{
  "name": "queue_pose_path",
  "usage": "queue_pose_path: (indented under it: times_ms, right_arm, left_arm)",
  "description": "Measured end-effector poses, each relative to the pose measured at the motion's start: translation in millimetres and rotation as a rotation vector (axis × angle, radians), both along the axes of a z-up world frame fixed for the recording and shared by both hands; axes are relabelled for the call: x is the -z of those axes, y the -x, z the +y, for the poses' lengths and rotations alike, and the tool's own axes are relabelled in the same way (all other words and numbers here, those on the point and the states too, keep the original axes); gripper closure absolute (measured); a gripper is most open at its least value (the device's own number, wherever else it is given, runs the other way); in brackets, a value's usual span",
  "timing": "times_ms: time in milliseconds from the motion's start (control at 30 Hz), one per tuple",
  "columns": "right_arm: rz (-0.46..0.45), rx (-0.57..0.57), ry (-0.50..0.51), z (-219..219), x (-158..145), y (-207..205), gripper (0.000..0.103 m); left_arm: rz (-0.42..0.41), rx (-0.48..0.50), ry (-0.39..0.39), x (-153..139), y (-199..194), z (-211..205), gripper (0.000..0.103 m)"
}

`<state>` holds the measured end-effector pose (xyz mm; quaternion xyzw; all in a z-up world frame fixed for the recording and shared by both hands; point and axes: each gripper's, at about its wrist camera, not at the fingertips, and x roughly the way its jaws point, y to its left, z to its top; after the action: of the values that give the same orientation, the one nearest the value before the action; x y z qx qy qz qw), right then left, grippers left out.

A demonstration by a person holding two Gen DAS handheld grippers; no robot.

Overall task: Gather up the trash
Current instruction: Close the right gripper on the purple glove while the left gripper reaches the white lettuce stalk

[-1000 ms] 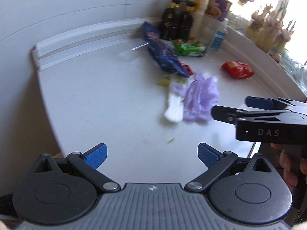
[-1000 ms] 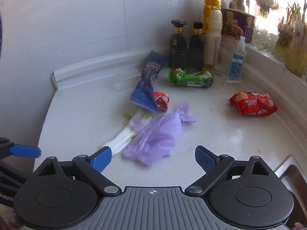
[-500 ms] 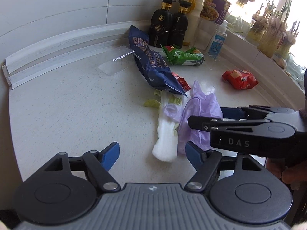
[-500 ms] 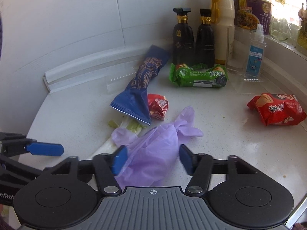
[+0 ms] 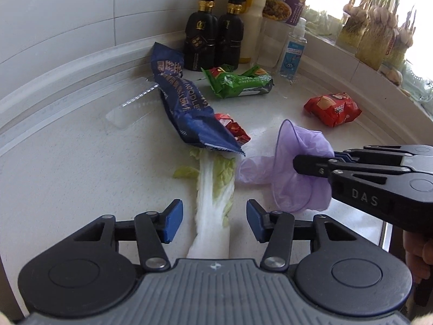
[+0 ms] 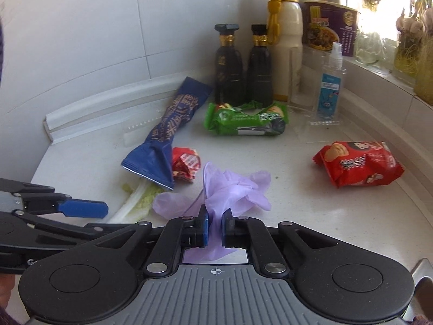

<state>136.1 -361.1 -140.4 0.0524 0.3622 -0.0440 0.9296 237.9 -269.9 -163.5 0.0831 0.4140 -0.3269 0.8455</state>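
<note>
From the left wrist, the left gripper (image 5: 213,220) stood with jaws apart astride the cabbage stalk (image 5: 213,197), whose long axis ran straight ahead toward the blue noodle wrapper (image 5: 186,108). From the right wrist, the right gripper (image 6: 215,228) was clamped on the purple glove (image 6: 232,189), just right of that stalk.

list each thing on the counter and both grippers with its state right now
right gripper: shut on purple glove
purple glove: pinched, bunched up
left gripper: open, straddling cabbage stalk
cabbage stalk: flat on the counter, far end under blue noodle wrapper
blue noodle wrapper: torn open, lying flat
green packet: crumpled, lying down
red chip bag: lying flat
two dark bottles: upright, capped
</note>
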Motion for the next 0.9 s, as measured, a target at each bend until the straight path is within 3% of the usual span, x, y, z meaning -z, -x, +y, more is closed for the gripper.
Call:
queue_pose_path:
  times_ms: [200, 267, 367, 900]
  right_arm:
    - [0.009, 0.004, 0.007, -2, -2, 3, 0.096]
    - [0.011, 0.006, 0.010, -2, -2, 3, 0.096]
    - [0.013, 0.008, 0.009, -1, -3, 4, 0.096]
    - [-0.002, 0.015, 0.022, 9, -25, 14, 0.096]
  left_arm:
    - [-0.024, 0.023, -0.045, 1, -8, -17, 0.059]
    - [-0.036, 0.027, -0.060, 1, -10, -20, 0.071]
    - [-0.042, 0.027, -0.075, 0, -11, -21, 0.078]
    - [0.068, 0.028, -0.016, -14, -1, 1, 0.082]
